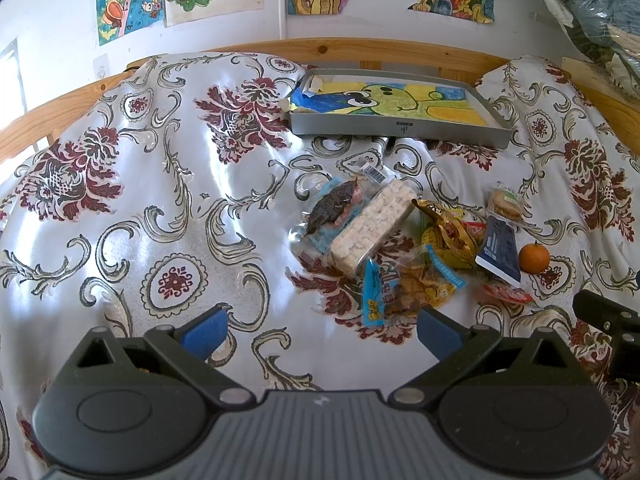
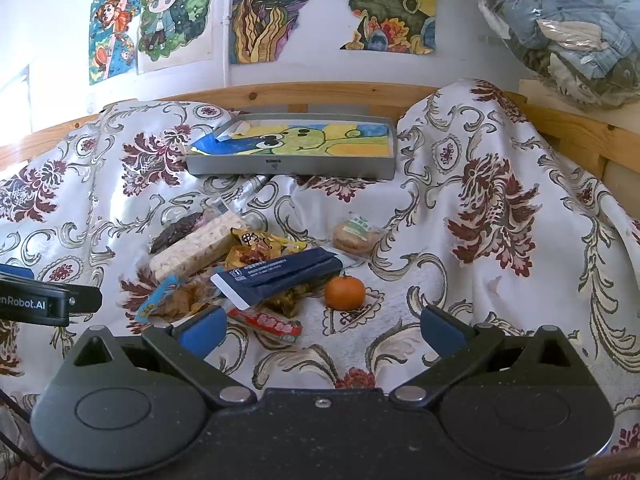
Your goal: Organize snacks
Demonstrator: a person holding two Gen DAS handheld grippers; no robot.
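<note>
A heap of snacks lies on a flowered cloth: a puffed-rice bar point(image 1: 370, 226) point(image 2: 196, 250), a dark cake in a blue wrapper point(image 1: 334, 206), a navy packet point(image 1: 500, 250) point(image 2: 276, 276), a mandarin point(image 1: 534, 257) point(image 2: 345, 292), a wrapped biscuit point(image 1: 506, 202) point(image 2: 354, 236), golden wrappers point(image 1: 444, 228) point(image 2: 260, 246) and a red packet point(image 2: 266, 322). A grey tray point(image 1: 400, 130) point(image 2: 292, 168) lined with a frog drawing sits behind them. My left gripper point(image 1: 320, 332) hovers open just short of the heap. My right gripper point(image 2: 322, 330) is open in front of the mandarin.
A wooden rail point(image 1: 360, 46) point(image 2: 320, 94) runs behind the cloth, with drawings on the wall above. A bundle of folded clothes in plastic point(image 2: 560, 32) fills the upper right. The right gripper's body point(image 1: 612, 328) shows at the left view's right edge.
</note>
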